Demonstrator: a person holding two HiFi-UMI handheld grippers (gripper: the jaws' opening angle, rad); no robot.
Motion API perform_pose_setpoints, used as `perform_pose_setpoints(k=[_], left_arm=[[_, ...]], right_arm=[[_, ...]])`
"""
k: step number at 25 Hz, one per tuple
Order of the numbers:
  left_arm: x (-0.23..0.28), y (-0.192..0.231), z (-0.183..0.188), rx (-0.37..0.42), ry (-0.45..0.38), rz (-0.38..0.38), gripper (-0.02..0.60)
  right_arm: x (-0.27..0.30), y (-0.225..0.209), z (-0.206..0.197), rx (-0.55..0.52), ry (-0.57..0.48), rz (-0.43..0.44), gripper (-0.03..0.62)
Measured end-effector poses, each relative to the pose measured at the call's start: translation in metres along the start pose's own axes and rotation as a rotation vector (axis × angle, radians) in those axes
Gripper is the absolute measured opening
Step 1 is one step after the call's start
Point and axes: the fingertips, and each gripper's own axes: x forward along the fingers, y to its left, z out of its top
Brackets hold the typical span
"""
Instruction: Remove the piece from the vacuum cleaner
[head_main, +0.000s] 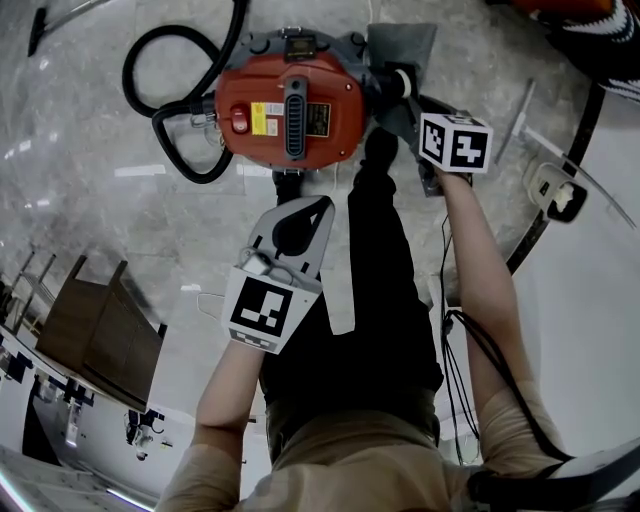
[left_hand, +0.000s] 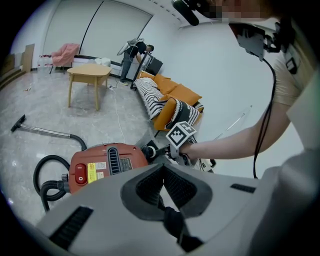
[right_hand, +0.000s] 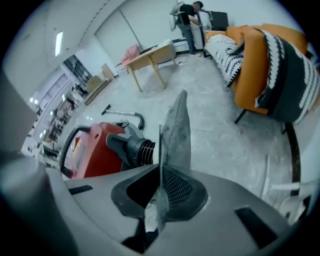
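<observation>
Now right hand-held gripper (right_hand: 160, 175) clamps thin grey piece (right_hand: 176, 130) right of red vacuum cleaner (head_main: 290, 105); left hand-held gripper (left_hand: 163, 172) closed, empty.

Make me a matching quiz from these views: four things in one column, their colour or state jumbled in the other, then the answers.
Column one:
1. vacuum cleaner
2. grey piece
3. left tongs
4. hose

Column two:
A. black, looped on the floor
B. shut, nothing between them
C. red body
D. clamped in the right tongs

Pairs: 1-C; 2-D; 3-B; 4-A
</observation>
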Motion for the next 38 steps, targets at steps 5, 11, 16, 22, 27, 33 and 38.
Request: perform_pose_setpoints(k=[5, 11, 16, 22, 27, 33, 38], left_arm=[[0.001, -0.002, 0.003, 0.004, -0.002, -0.005, 0.003], [0.003, -0.001, 0.003, 0.005, 0.002, -0.004, 0.003], [0.004, -0.003, 0.002, 0.004, 0.007, -0.009, 0.003], [0.007, -0.004, 0.005, -0.001, 0.001, -0.009, 0.003], [0.010, -0.007, 0.002, 0.000, 0.007, -0.015, 0.003], [0.010, -0.006, 0.004, -0.002, 0.000, -0.008, 0.003], [0.012, -0.008, 0.003, 0.002, 0.000, -0.010, 0.003]], right_arm=[[-0.001, 0.002, -0.005, -0.338, 0.010, -0.106, 0.031], [-0.001, 0.003, -0.006, -0.463, -0.013, -0.159, 0.032], [-0.002, -0.008, 0.000, 0.052, -0.050, -0.059, 0.032], [-0.003, -0.011, -0.002, 0.294, -0.065, 0.037, 0.032], [-0.002, -0.014, -0.002, 0.352, -0.061, 0.051, 0.034], [-0.002, -0.015, -0.002, 0.346, -0.067, 0.042, 0.034], [-0.002, -0.016, -0.003, 0.258, -0.064, 0.034, 0.034]])
